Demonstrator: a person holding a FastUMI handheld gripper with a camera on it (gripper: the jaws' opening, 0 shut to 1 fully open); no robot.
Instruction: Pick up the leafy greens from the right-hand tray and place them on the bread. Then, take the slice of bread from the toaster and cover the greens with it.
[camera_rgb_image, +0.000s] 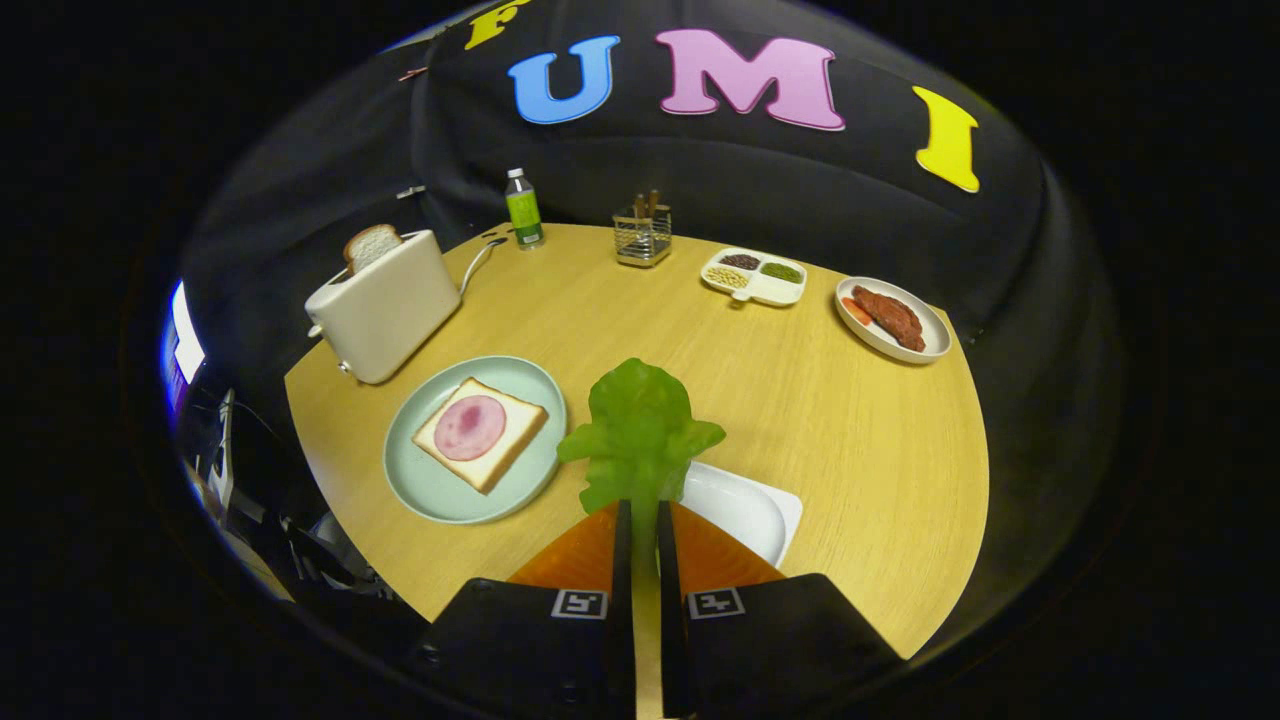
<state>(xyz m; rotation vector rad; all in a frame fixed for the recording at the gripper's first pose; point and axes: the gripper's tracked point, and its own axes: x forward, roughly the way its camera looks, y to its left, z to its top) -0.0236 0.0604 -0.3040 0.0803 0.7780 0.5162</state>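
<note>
Pinching the leafy greens (640, 425) by their stem at lower centre, the nearly closed gripper (640, 515) carries something light and floppy, judging by its look.

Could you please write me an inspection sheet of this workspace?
Surface: round wooden table, no spills seen.
Job's things: leafy greens held up over the white tray; bread with ham on a green plate; bread slice upright in the toaster.
Clutter: bottle, utensil rack, divided dish, plate of meat, all at the far edge.
Grippers: claw shut on the greens.
Cables: toaster cord runs toward the bottle.
Surroundings: black cloth wall.
</note>
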